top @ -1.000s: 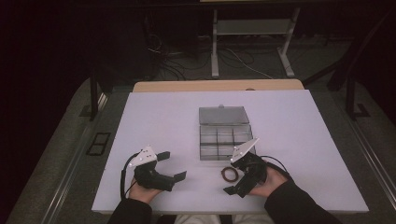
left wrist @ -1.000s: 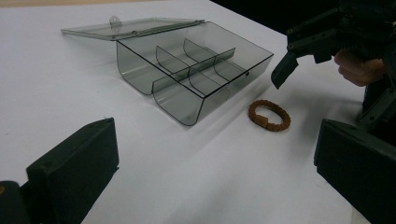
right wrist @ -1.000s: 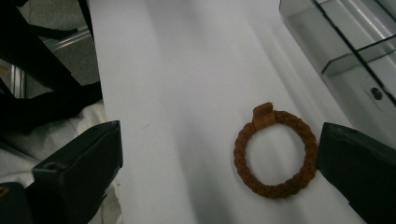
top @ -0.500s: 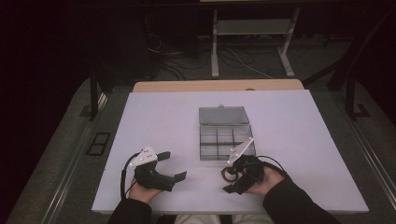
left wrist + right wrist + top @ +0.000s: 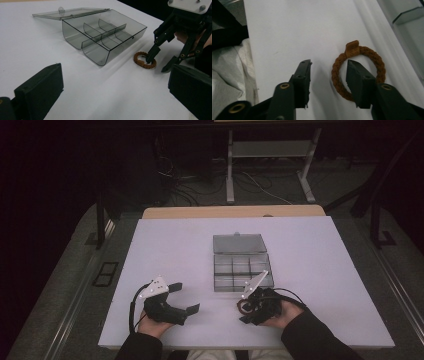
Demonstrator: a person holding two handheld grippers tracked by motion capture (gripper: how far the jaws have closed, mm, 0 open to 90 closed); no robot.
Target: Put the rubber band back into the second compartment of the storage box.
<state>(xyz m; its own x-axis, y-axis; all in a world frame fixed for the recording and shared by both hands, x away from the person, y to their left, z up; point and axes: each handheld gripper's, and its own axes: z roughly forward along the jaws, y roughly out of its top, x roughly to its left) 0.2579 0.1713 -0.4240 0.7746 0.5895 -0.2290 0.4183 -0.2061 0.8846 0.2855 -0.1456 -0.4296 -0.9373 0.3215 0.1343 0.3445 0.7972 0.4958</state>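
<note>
Holding a gripper in each hand, we rest both near the front edge of the white table (image 5: pixel 320 245). Our left gripper (image 5: pixel 186 298) lies low over the bare tabletop with its two black jaws spread wide apart and nothing between them; in the left gripper view those jaws stand at the bottom corners with white surface between. Our right gripper (image 5: pixel 328 71) is tipped down at a brown braided ring (image 5: pixel 375 63) that lies flat on the table. Its jaws are parted, one tip set down inside the loop and the other outside it, so that a side of the ring sits between them; we cannot tell whether either tip touches the cord. The ring has a small flat tab (image 5: pixel 352 48) on its far side as the right gripper view shows it. In the left gripper view the ring (image 5: pixel 140 62) lies just beside the near corner of a clear smoky plastic box (image 5: pixel 105 37), close to it but apart. The box (image 5: pixel 242 270) stands at the middle of the table, split by dividers into small compartments that look empty, with its lid (image 5: pixel 239 243) folded back flat on the far side.
</note>
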